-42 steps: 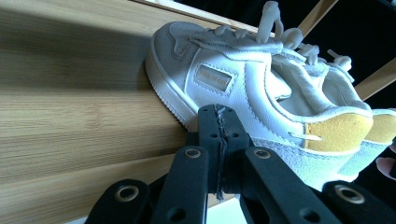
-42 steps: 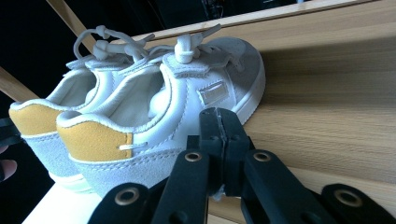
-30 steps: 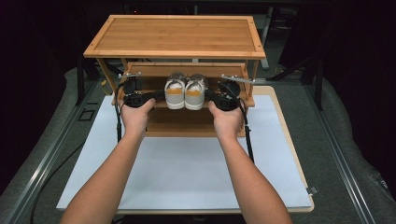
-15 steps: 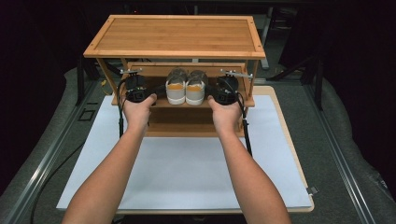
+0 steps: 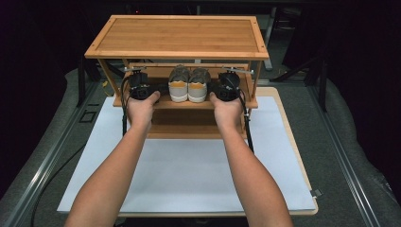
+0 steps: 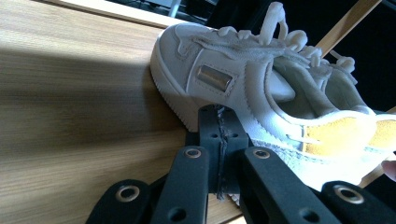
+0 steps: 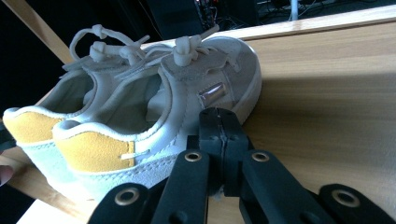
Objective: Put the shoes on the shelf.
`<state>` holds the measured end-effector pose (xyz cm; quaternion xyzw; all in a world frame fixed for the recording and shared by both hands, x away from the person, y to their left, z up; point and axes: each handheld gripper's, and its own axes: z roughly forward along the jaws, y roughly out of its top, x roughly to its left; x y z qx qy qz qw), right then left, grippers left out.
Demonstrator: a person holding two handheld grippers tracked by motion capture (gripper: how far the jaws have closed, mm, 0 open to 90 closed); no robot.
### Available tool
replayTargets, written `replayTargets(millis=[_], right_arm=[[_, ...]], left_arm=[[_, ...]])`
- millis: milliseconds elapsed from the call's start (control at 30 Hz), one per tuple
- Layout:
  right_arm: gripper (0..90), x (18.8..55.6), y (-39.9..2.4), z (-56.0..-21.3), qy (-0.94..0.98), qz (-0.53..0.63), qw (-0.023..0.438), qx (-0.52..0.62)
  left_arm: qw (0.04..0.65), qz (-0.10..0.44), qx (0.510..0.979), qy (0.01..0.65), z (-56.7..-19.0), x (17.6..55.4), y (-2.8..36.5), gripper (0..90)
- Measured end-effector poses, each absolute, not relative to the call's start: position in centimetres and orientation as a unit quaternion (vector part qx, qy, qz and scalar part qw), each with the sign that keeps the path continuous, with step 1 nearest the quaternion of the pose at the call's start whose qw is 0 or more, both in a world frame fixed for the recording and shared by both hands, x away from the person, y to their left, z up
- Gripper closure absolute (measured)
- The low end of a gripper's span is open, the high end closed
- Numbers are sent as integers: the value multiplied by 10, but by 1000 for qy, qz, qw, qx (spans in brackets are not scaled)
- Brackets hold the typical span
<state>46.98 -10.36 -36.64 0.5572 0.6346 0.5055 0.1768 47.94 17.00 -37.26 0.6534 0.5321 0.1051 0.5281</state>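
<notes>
2 shoes (image 5: 189,84) side by side on middle shelf (image 5: 161,103) of rack (image 5: 175,35), heels toward person. Rack at far end of table (image 5: 189,170). Left gripper (image 5: 140,86) left of shoes, right gripper (image 5: 229,86) right, each just beside pair.

A dark lab or studio; bamboo shoe rack (image 5: 177,35) on a white-topped table (image 5: 189,175).

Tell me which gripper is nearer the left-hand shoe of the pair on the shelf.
Left. The left gripper sits beside the left shoe, its shut jaws at that shoe's outer side. The right gripper is beyond the right shoe, by its outer side.
</notes>
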Motion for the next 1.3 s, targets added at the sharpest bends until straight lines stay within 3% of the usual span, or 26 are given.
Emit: replayTargets(millis=[800, 1300], right_arm=[[900, 473, -101, -366, 632, 494, 189, 567], [900, 424, -97, -364, 659, 509, 193, 519]], left_arm=[[535, 98, 653, 527, -375, 481, 173, 899], [552, 103, 672, 483, -371, 436, 180, 897]])
